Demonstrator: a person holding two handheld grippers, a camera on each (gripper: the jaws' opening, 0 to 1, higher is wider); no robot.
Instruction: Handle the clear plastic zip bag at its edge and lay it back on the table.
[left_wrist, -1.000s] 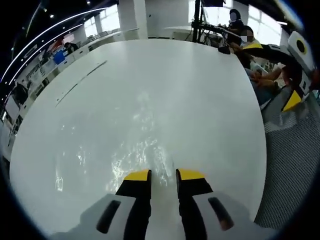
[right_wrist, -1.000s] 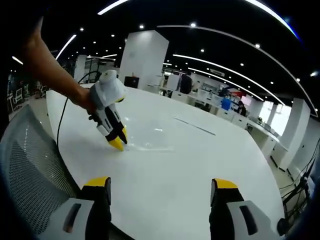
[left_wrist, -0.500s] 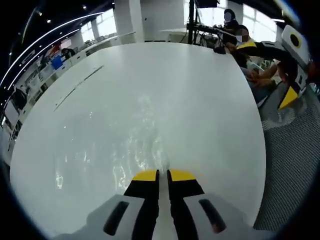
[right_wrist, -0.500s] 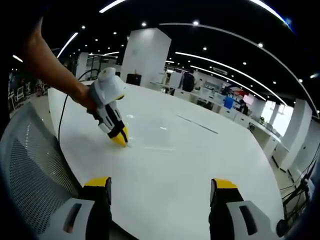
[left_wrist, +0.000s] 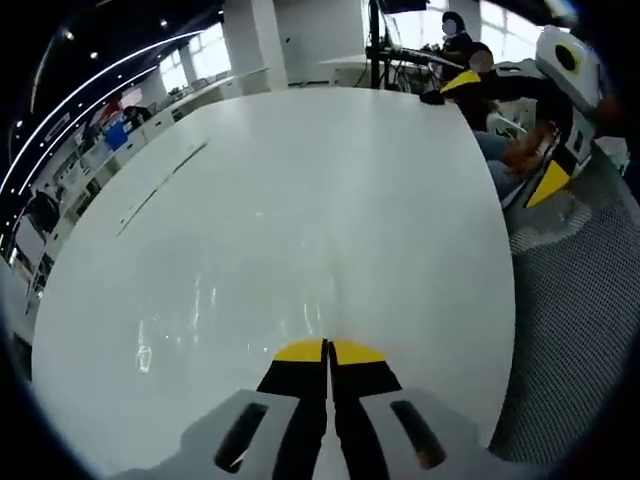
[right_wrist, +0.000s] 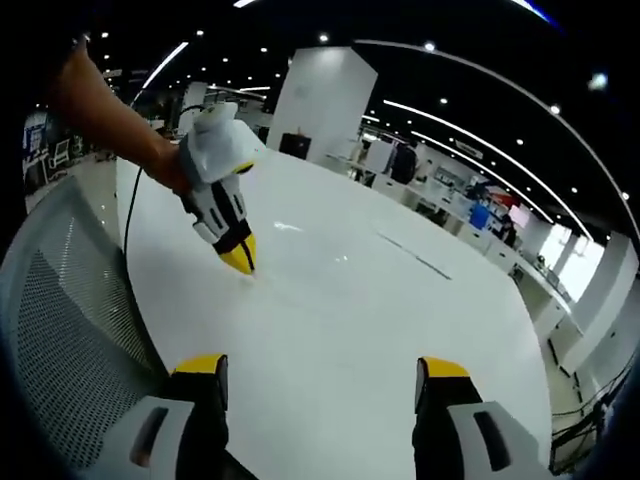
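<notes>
The clear plastic zip bag (left_wrist: 215, 310) lies flat on the white table (left_wrist: 330, 170), showing only as faint glints ahead of my left gripper (left_wrist: 328, 350). That gripper is shut, its yellow-tipped jaws pressed together on the bag's near edge. In the right gripper view the left gripper (right_wrist: 241, 262) points down at the table with the bag (right_wrist: 300, 292) stretching away from its tips. My right gripper (right_wrist: 320, 372) hangs open above the table's near edge, nothing between its jaws. It also shows as the right gripper (left_wrist: 556, 140) at the far right, off the table.
A grey mesh chair (right_wrist: 70, 340) stands by the table's edge, and the same mesh chair (left_wrist: 580, 300) fills the right side. People sit beyond the table's far corner by a tripod (left_wrist: 375, 45). A dark seam line (left_wrist: 160, 185) crosses the tabletop.
My left gripper's jaws have gone from a narrow gap to fully shut on the bag's edge. The bag now looks flatter with fewer glints. My right gripper stayed open.
</notes>
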